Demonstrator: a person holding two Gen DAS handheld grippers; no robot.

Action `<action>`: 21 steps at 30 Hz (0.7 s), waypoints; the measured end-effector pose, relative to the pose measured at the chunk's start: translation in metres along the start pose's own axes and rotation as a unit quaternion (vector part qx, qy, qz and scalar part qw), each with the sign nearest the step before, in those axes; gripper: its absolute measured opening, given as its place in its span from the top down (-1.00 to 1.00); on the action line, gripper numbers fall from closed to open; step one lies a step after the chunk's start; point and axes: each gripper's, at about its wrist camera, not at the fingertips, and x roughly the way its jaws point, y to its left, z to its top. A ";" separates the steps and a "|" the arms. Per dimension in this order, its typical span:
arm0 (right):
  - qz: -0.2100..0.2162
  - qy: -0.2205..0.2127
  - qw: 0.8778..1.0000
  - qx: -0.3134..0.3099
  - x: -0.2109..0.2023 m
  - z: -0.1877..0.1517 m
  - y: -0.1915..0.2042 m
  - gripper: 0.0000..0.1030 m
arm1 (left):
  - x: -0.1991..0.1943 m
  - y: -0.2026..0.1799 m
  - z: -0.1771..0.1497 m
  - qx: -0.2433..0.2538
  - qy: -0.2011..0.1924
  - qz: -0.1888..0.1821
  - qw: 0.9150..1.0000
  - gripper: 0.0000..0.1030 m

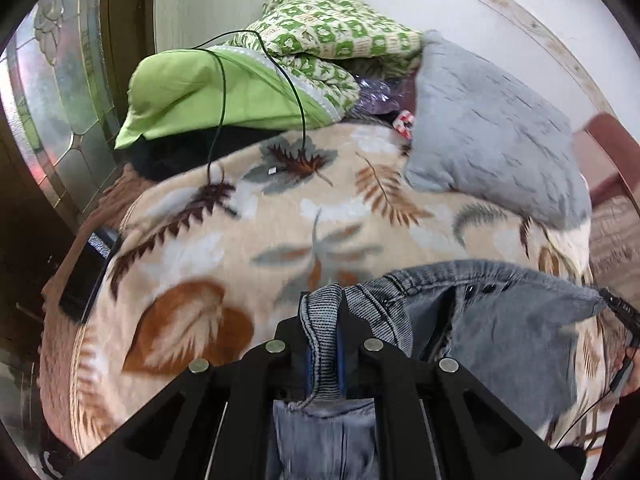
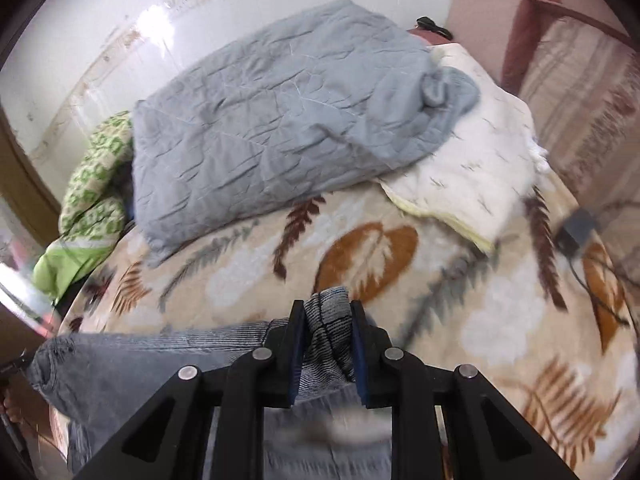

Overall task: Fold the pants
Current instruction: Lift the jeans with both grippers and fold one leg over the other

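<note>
Grey-blue denim pants (image 1: 500, 320) hang over a leaf-patterned blanket (image 1: 248, 232) on a bed. My left gripper (image 1: 324, 300) is shut on one corner of the waistband, which bunches up between its black fingers. In the right wrist view my right gripper (image 2: 326, 312) is shut on the other waistband corner of the pants (image 2: 120, 376), the cloth pinched thick between its pads. The waistband stretches between the two grippers, and the legs drop below out of sight. The open fly with dark buttons shows in the left wrist view.
A grey quilt (image 2: 280, 120) lies at the head of the blanket (image 2: 500, 320), with a white pillow (image 2: 480, 168) beside it and a green patterned quilt (image 1: 320, 40) by the wall. A thin black cable (image 1: 224, 100) trails over the green bedding. A small grey box (image 2: 576, 228) with a cord lies at right.
</note>
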 end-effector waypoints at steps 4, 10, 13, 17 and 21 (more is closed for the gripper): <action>0.013 -0.004 1.000 0.011 -0.040 -0.050 -0.023 0.59 | -0.026 -0.004 -0.059 0.015 0.005 0.003 1.000 0.83; 0.009 0.007 1.000 0.018 -0.080 -0.121 -0.057 0.60 | -0.032 0.001 -0.138 0.011 0.026 0.006 1.000 0.82; 0.020 0.029 0.999 0.031 -0.088 -0.150 -0.072 0.60 | -0.026 0.002 -0.158 0.011 0.027 0.006 1.000 0.82; 0.001 0.076 0.997 0.007 -0.075 -0.177 -0.077 0.60 | -0.009 -0.003 -0.175 0.036 0.030 0.044 0.998 0.77; -0.008 0.162 0.987 0.011 -0.056 -0.191 -0.084 0.56 | -0.017 -0.004 -0.187 0.056 0.021 0.064 0.996 0.59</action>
